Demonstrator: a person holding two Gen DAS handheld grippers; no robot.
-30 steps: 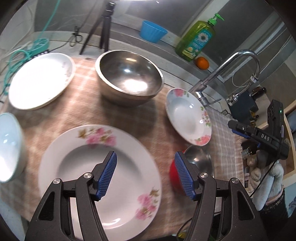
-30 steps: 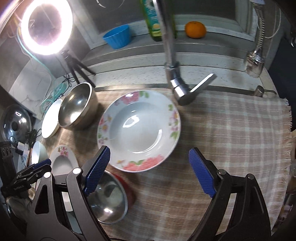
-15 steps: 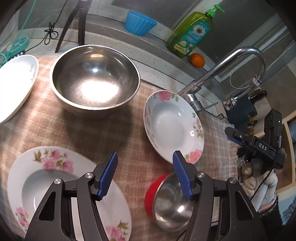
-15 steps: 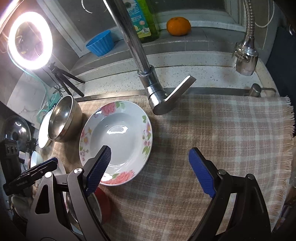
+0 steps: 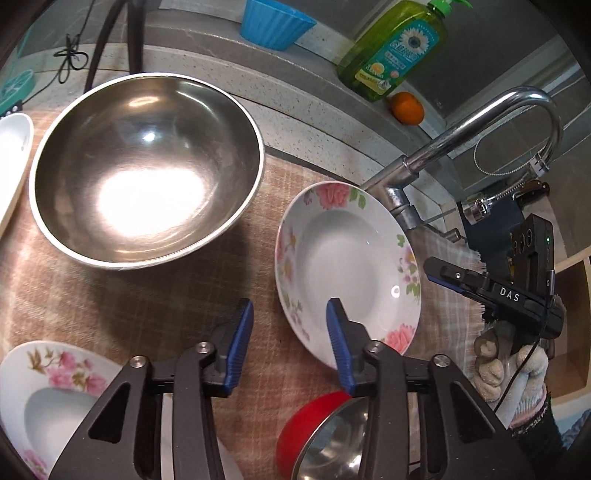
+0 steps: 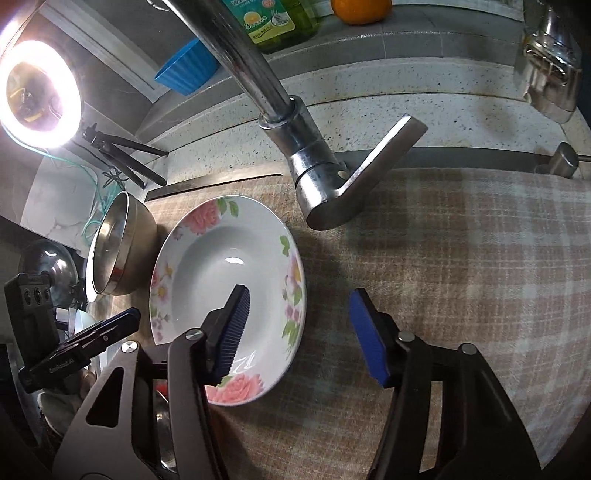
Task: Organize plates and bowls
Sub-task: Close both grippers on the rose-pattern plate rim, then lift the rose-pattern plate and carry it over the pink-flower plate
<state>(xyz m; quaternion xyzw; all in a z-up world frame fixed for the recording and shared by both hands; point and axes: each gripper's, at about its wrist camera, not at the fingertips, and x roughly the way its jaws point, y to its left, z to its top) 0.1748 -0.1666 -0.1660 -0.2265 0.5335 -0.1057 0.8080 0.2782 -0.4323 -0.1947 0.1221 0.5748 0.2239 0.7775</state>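
Note:
A deep white plate with pink flowers (image 5: pixel 347 266) (image 6: pixel 221 273) lies on the checked cloth. My left gripper (image 5: pixel 290 332) straddles its left rim, one pad over the cloth and one over the plate; the jaws are closing, the pads still clear of the rim. My right gripper (image 6: pixel 301 321) straddles the opposite rim in the same way, also closing. A large steel bowl (image 5: pixel 147 166) (image 6: pixel 118 251) stands left of the plate. A bigger floral plate (image 5: pixel 48 398) sits at lower left. A red bowl (image 5: pixel 306 428) with a small steel bowl (image 5: pixel 336 446) in it lies below my fingers.
The chrome tap (image 6: pixel 306 158) (image 5: pixel 480 122) rises just behind the plate. A white plate (image 5: pixel 11 158) lies at far left. A green soap bottle (image 5: pixel 395 48), an orange (image 5: pixel 407 107) and a blue cup (image 5: pixel 273 22) stand on the ledge. A ring light (image 6: pixel 40 92) glares at upper left.
Both grippers have come down onto the small floral plate from opposite sides, and both pairs of jaws have narrowed. The left gripper left the bigger floral plate behind.

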